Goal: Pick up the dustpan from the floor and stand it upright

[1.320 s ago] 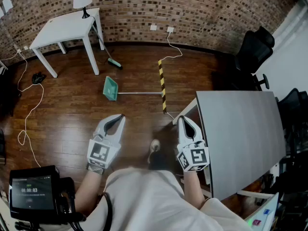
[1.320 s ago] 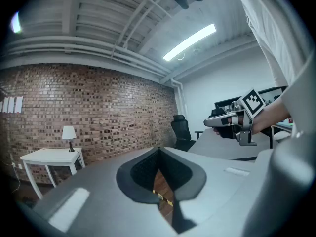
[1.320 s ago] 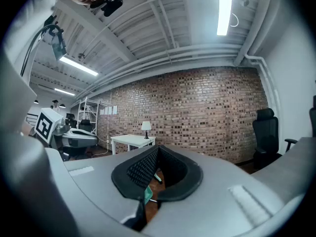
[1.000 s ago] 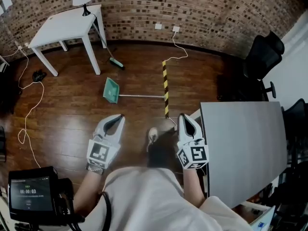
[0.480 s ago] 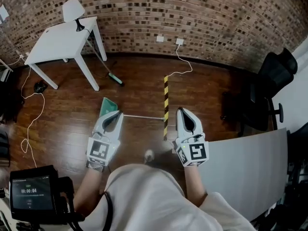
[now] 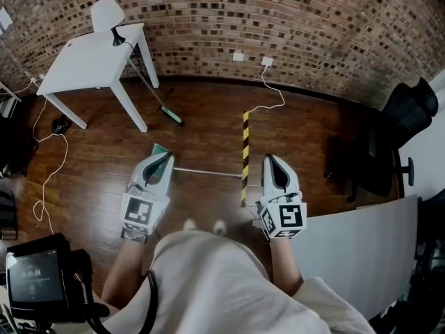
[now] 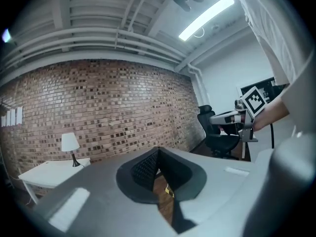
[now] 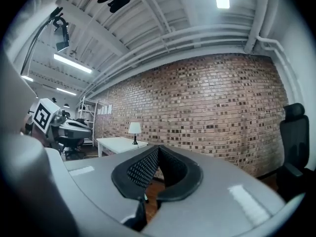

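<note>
The green dustpan (image 6: 158, 149) lies flat on the wooden floor, its long thin handle (image 6: 208, 172) running right toward the striped tape. My left gripper (image 6: 165, 156) hovers level above it and hides most of the pan in the head view. Its jaws are shut and hold nothing (image 7: 158, 151). My right gripper (image 6: 270, 159) is held level beside it, over the handle's far end, also shut and empty (image 8: 158, 148). Neither gripper view shows the dustpan; both look at the brick wall.
A broom with a green head (image 6: 174, 119) leans against the white table (image 6: 90, 54), which bears a lamp (image 6: 108, 12). Yellow-black tape (image 6: 245, 152) marks the floor. A grey table (image 6: 361, 256) stands lower right, a black office chair (image 6: 400, 131) at right, cables (image 6: 45, 179) at left.
The person has walked forward toward the dustpan. Both grippers came along, still shut, and the left one now overlaps the pan. The grey table has dropped back to the lower right.
</note>
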{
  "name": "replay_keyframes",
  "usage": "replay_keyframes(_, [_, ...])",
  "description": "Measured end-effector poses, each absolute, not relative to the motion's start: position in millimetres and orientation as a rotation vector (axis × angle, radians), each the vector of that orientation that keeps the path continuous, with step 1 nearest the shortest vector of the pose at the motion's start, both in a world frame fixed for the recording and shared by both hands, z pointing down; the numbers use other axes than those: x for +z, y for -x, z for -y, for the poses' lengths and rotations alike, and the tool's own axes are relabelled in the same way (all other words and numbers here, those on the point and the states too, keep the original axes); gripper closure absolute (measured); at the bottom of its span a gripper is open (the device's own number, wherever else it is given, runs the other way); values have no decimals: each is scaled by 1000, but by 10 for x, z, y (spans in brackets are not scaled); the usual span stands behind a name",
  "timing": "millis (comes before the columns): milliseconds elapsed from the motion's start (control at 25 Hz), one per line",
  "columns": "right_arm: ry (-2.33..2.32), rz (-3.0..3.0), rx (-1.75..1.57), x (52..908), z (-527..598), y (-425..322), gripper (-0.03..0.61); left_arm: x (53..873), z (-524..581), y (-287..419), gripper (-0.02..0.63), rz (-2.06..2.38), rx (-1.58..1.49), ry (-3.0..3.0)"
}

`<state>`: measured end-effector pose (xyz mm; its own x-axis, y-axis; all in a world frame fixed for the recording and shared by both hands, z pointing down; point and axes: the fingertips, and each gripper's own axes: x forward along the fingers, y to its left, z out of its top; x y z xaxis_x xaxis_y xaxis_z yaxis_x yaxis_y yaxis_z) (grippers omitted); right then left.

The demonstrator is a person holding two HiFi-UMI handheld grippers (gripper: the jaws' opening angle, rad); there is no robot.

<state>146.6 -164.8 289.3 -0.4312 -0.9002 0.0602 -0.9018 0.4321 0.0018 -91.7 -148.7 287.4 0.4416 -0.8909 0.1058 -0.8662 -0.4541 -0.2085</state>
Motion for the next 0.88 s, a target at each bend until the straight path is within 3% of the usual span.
replay_keyframes(440, [-1710,2467,88,3116,1834,-1349,565,3203,1774,1121,612,-1490,-354,2637])
replay_keyframes(600, [-1694,2354,78,3466,1937,-1404,563,3518,2071,1115,612,-1442,-347,2702])
replay_keyframes(880, [-1756,2241,167,4441,2139,-1679,503,4543,2651,722,612,-1337,-421,2836])
